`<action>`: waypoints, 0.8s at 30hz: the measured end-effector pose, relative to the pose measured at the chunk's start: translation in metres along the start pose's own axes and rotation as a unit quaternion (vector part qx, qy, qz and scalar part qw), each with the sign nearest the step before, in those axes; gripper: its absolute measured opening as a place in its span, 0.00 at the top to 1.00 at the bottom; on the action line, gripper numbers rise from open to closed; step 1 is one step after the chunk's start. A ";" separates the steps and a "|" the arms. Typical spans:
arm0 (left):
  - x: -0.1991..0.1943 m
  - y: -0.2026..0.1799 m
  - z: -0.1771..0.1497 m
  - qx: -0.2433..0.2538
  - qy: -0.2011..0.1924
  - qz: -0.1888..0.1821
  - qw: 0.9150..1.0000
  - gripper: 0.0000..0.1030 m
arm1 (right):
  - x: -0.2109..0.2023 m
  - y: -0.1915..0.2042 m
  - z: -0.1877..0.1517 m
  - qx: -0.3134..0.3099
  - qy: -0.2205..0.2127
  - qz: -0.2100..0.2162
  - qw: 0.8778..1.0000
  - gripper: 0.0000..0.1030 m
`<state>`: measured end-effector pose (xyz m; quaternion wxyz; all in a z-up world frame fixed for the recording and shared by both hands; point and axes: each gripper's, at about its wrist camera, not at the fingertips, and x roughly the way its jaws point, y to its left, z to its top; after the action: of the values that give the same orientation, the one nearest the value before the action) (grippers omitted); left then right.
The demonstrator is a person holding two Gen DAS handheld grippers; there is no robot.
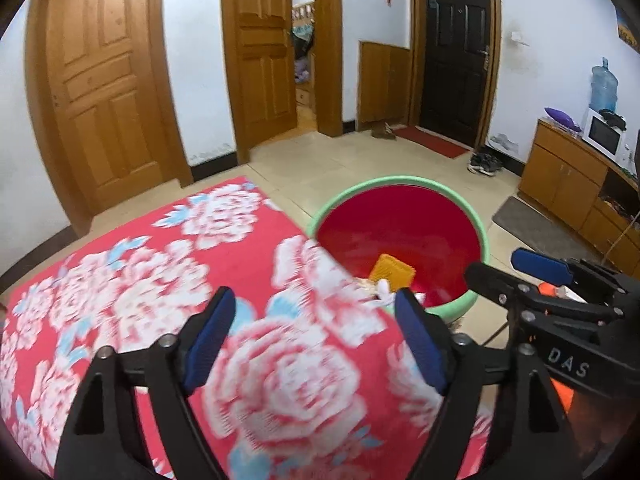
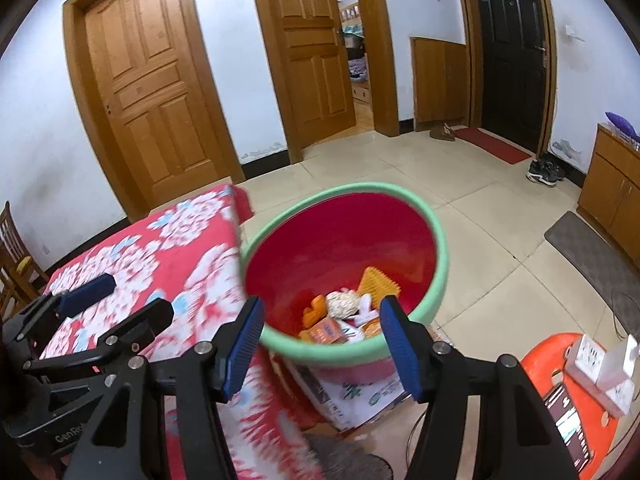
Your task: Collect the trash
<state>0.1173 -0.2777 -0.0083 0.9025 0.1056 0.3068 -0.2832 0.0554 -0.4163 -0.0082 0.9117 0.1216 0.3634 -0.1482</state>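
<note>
A red basin with a green rim point(image 1: 436, 188) point(image 2: 440, 240) stands beside the table's right edge. Inside lie several pieces of trash: an orange ridged piece point(image 2: 378, 280) point(image 1: 392, 272), a pale crumpled ball point(image 2: 342, 304), an orange carton point(image 2: 326, 330) and white scraps. My left gripper point(image 1: 316, 336) is open and empty over the red floral tablecloth point(image 1: 160, 280), near the basin. My right gripper point(image 2: 320, 344) is open and empty, just over the basin's near rim. Each gripper shows in the other's view, the right one point(image 1: 516, 272) and the left one point(image 2: 120, 296).
The basin rests on a printed cardboard box point(image 2: 360, 392). An orange stool point(image 2: 568, 400) with a phone and power strips stands at the right. Tiled floor, wooden doors, a dark door, a wooden cabinet point(image 1: 568, 176) with a microwave, shoes point(image 2: 544, 172) and a grey mat point(image 2: 592, 256) lie beyond.
</note>
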 end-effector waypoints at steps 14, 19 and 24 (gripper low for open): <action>-0.034 0.040 -0.037 -0.032 -0.036 0.000 0.999 0.05 | -0.017 0.052 -0.038 -0.015 -0.032 -0.037 0.999 0.39; -0.031 0.039 -0.039 -0.033 -0.035 -0.002 0.999 0.05 | -0.021 0.053 -0.042 -0.016 -0.056 -0.061 0.996 0.38; -0.032 0.045 -0.040 -0.050 -0.038 -0.004 0.998 0.05 | -0.027 0.061 -0.044 -0.031 -0.077 -0.076 0.994 0.37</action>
<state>0.1026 -0.2118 -0.0200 0.9167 0.0480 0.2862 -0.2747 0.0313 -0.3406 -0.0132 0.9263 0.0540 0.3049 -0.2145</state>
